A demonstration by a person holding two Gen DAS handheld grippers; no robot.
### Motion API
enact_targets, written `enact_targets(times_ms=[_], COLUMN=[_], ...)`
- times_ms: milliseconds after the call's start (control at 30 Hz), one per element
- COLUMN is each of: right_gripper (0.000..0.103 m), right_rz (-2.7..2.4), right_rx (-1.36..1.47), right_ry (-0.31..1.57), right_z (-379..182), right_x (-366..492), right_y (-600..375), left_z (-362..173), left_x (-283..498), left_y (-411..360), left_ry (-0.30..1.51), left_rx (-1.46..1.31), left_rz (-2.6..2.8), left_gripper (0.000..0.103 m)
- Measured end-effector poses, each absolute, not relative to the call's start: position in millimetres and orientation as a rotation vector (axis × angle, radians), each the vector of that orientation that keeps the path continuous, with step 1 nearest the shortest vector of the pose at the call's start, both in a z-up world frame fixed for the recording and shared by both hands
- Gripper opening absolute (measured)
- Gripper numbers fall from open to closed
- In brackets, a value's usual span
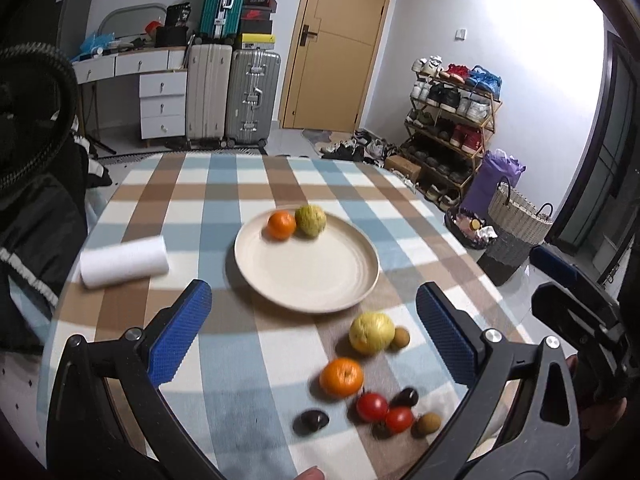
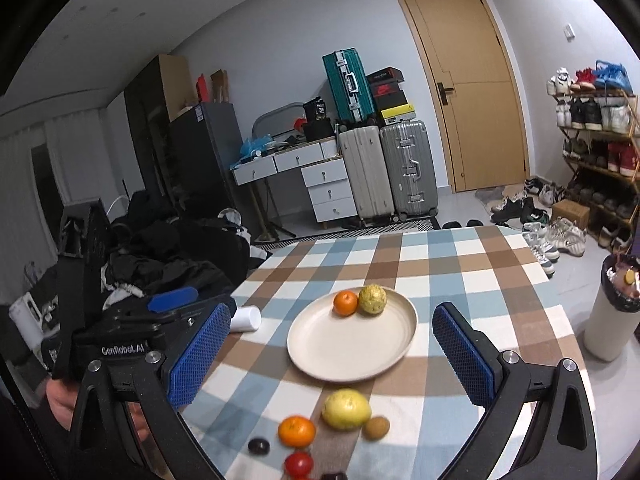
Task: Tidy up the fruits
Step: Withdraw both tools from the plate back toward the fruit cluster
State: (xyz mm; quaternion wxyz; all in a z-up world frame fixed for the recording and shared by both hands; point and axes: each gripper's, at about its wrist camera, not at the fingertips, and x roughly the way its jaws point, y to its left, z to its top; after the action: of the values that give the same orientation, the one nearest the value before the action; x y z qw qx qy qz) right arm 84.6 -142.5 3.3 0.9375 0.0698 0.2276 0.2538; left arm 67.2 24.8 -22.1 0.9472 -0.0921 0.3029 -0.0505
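A cream plate on the checked tablecloth holds an orange and a green-yellow fruit at its far rim. Nearer me lie a yellow fruit, a second orange, two small tomatoes, dark plums and small brown fruits. My left gripper is open above the loose fruit, nothing between its pads. My right gripper is open too, hovering over the plate's near edge. The left gripper's body shows at the right view's left.
A white paper roll lies left of the plate. Dark clothes pile up off the table's left side. A waste bin and a woven basket stand on the floor to the right. Suitcases and a shoe rack line the far wall.
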Motion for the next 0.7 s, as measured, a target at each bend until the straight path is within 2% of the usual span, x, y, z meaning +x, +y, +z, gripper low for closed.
enact_targets(times_ms=[300,700], right_gripper=[0.103,0.103], right_rz=[0.479,0.452], right_rx=[0.09,0.118], right_ry=[0.469,0.486], right_z=[-26.8,-61.8], right_x=[45.8,24.0], right_y=[-140.9,-149.8], left_z=[-72.7,-126.6], left_x=[54.1,58.0], left_y=[32.6,23.3], left_ry=[0.716,0.811], left_rx=[-0.252,-0.186], left_rz=[-0.105,-0.137], left_gripper=[0.102,0.102])
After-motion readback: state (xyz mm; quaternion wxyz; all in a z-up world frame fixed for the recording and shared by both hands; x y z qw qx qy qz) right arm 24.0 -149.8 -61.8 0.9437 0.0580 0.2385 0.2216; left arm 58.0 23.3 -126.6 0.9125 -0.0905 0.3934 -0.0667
